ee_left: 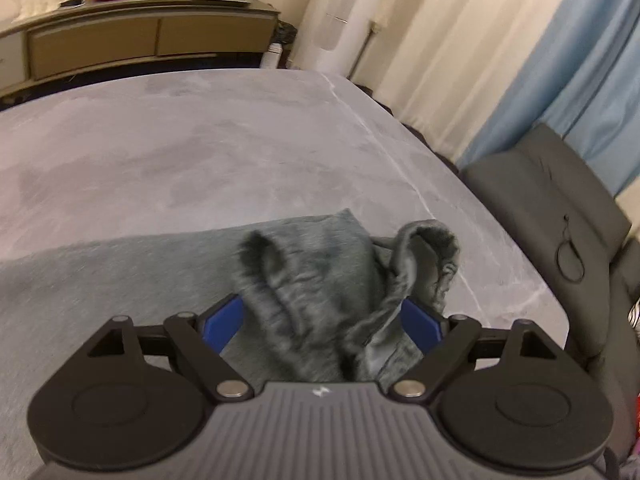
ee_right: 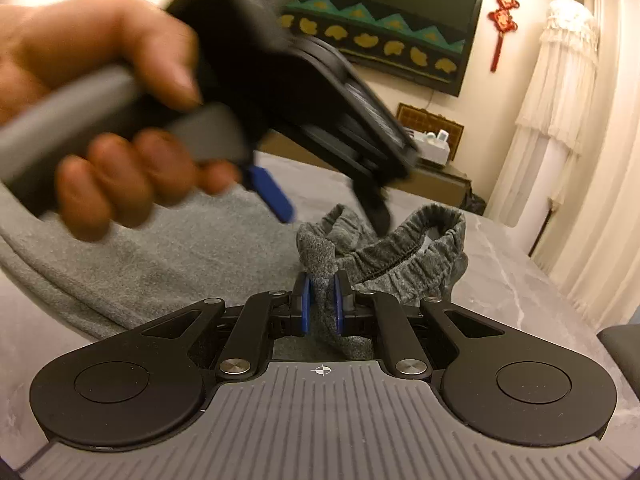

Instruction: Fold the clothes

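A grey fleece garment with an elastic waistband lies on the grey marble table. My left gripper is open, its blue pads wide apart, with bunched waistband cloth lying between them. It also shows in the right wrist view, held by a hand, hovering over the garment. My right gripper is shut on a fold of the grey waistband cloth near the table's right side.
A low sideboard with a fruit bowl stands beyond the table. A grey chair sits at the table's right edge. Curtains hang on the right. A dark wall hanging is behind.
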Demonstrator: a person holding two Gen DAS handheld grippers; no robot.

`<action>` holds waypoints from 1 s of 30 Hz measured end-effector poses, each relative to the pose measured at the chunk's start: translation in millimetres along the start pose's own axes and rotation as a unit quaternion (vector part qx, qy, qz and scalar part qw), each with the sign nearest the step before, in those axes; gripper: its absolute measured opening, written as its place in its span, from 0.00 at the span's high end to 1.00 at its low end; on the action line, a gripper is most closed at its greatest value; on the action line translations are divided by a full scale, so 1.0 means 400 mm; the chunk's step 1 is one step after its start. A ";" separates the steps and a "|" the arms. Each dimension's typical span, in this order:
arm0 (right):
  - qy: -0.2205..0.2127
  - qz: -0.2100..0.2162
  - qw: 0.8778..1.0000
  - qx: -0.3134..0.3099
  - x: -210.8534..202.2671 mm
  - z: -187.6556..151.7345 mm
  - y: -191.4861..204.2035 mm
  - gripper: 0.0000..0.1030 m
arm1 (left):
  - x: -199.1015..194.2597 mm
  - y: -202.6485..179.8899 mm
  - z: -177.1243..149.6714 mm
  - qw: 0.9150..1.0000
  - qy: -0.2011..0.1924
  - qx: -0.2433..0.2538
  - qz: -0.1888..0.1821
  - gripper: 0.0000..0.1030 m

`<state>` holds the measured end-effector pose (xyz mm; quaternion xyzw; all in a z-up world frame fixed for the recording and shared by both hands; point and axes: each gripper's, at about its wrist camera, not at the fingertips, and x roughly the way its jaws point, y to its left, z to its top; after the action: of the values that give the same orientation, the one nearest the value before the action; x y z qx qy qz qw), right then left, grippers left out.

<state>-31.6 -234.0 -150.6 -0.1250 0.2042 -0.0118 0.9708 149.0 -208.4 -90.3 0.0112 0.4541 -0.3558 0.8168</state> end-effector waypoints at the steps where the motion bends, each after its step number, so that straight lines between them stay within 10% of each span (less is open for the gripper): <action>1: 0.000 0.003 1.000 0.001 -0.001 0.000 -0.003 0.89 | 0.013 -0.010 0.003 1.000 0.004 0.005 -0.005 0.14; 6: 0.015 0.016 1.000 -0.005 0.010 -0.015 -0.008 0.89 | 0.041 -0.068 0.019 0.997 0.013 0.051 -0.054 0.14; 13: 0.010 -0.001 1.000 -0.019 0.016 -0.008 0.002 0.89 | 0.084 -0.165 0.025 0.990 0.031 0.135 -0.029 0.14; 15: 0.007 -0.004 1.000 -0.024 0.016 -0.003 0.010 0.89 | 0.094 -0.174 0.021 0.989 0.029 0.141 0.014 0.31; 16: 0.005 -0.004 1.000 -0.028 0.016 -0.001 0.016 0.89 | 0.097 -0.171 0.020 0.989 0.028 0.138 0.031 0.67; 17: 0.003 -0.006 1.000 -0.031 0.014 -0.002 0.021 0.89 | 0.095 -0.160 0.022 0.991 0.031 0.126 0.035 0.89; 23: -0.062 0.006 0.998 -0.031 -0.038 0.020 0.050 0.89 | -0.079 -0.014 -0.015 0.998 -0.066 -0.005 0.012 0.90; 30: -0.011 0.078 0.993 -0.085 0.009 0.025 0.183 0.88 | -0.089 0.203 -0.134 0.987 -0.045 -0.142 0.063 0.89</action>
<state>-26.5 -160.9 -161.4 -0.1907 0.2031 0.0826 0.9568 145.7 -109.2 -119.8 -0.0924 0.4614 -0.2351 0.8505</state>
